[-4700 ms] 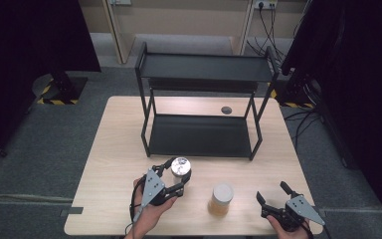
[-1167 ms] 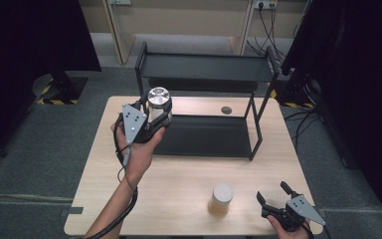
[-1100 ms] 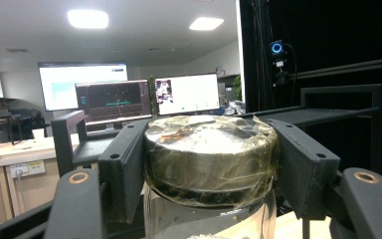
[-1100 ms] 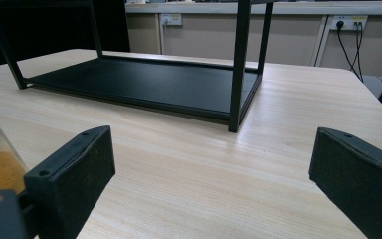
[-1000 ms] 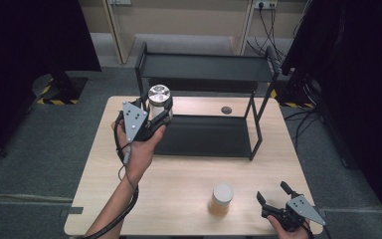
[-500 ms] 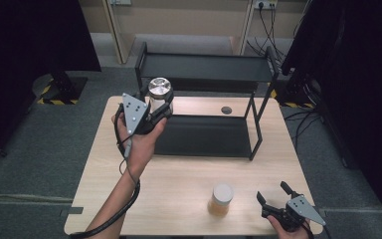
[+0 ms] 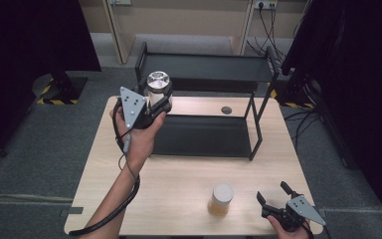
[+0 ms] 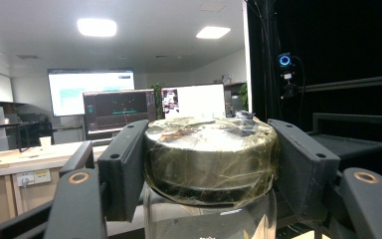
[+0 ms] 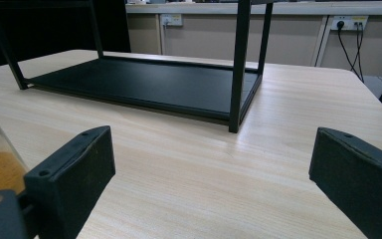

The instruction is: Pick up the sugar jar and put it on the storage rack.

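Your left gripper [image 7: 155, 101] is clamped on a jar [image 7: 157, 85], jaws pressed to either side of its silver lid [image 8: 212, 152]. In the left gripper view the lid sits square between the two black jaws, wrapped in crinkled clear film, with glass showing just below it. You hold the jar upright, up in the air at the left end of the black rack [image 7: 206, 74], level with its top shelf and just in front of the near-left post. The jar touches neither shelf as far as the high view lets you tell.

Your right gripper [image 7: 275, 194] rests low at the near-right corner of the table [image 7: 179, 184], jaws wide apart with nothing between them. In the right gripper view they frame bare wood, with the rack's lower shelf [image 9: 144, 84] beyond.

A second jar [image 7: 221, 199], white-lidded with amber contents, stands on the table just left of your right gripper, apart from it. Its glass edge shows beside the left-hand jaw in the right gripper view. A small dark disc [image 7: 226, 110] lies on the table behind the lower shelf.
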### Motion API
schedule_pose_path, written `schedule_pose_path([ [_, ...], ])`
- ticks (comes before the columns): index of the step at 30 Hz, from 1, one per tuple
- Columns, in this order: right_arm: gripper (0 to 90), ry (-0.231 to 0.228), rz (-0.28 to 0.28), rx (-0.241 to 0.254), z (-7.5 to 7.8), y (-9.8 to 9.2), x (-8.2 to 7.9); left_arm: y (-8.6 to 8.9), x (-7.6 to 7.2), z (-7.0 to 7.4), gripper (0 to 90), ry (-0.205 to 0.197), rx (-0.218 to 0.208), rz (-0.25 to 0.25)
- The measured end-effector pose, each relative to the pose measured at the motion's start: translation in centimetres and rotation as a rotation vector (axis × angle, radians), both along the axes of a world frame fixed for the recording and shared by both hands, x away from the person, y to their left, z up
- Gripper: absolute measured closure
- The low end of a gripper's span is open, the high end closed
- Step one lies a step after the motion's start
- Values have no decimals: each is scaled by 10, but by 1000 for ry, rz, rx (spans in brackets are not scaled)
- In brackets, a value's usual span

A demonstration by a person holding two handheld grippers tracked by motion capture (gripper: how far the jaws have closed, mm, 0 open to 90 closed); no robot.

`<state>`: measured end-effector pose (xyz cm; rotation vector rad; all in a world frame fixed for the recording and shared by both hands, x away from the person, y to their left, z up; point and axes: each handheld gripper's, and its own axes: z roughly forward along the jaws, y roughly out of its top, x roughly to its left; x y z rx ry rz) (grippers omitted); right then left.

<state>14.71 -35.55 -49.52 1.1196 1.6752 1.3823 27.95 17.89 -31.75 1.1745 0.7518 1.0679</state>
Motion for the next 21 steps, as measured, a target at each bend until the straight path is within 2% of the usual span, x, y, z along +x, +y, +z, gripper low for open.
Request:
schedule_pose_path([
  [21,44,1,1,0,0,0,0,1,7,20,346,-18,-17,13],
])
